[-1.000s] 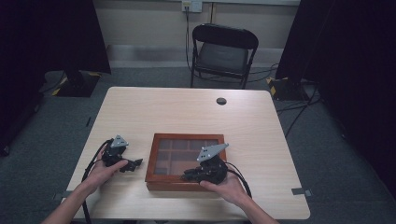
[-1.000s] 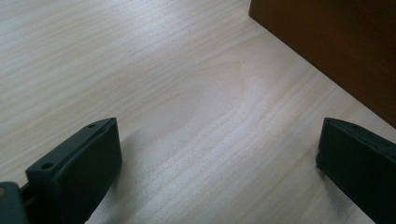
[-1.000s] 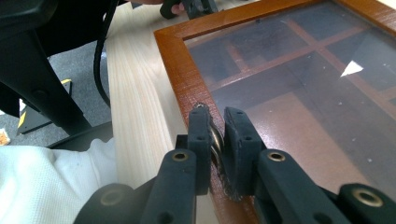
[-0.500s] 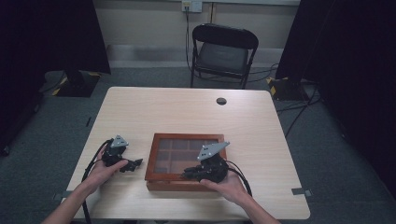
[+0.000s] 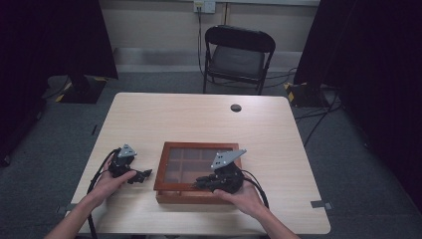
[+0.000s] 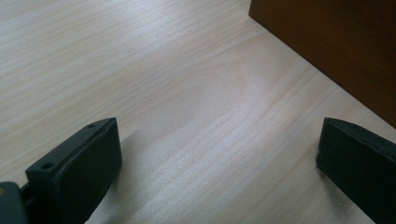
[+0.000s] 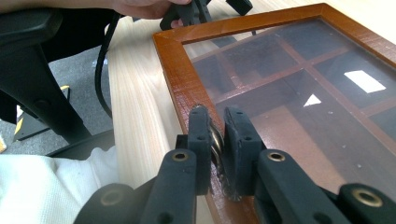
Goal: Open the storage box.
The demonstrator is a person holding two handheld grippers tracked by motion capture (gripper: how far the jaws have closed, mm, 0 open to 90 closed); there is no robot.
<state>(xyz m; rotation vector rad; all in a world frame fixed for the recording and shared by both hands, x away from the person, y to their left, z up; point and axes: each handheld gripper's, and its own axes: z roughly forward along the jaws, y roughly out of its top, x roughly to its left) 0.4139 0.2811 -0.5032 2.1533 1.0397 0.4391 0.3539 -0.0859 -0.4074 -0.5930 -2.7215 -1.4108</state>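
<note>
Brown wooden glass-lidded compartment box (image 5: 196, 172): visible compartments empty. Right gripper (image 7: 217, 140) pinching metal lid clasp (image 7: 216, 142); left gripper (image 6: 219, 163) spread on light wooden table (image 6: 163, 70).

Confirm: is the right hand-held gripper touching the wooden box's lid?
Touching. In the right gripper view the right hand-held gripper has its jaws closed on a small metal latch at the wooden box lid's front edge.

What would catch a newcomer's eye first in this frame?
The reddish-brown wooden box with a glass lid over a grid of compartments sits at the near middle of the pale wooden table. The right gripper is shut on a small metal latch at the lid's near edge, while the left gripper rests open on the table beside the box's left side.
</note>
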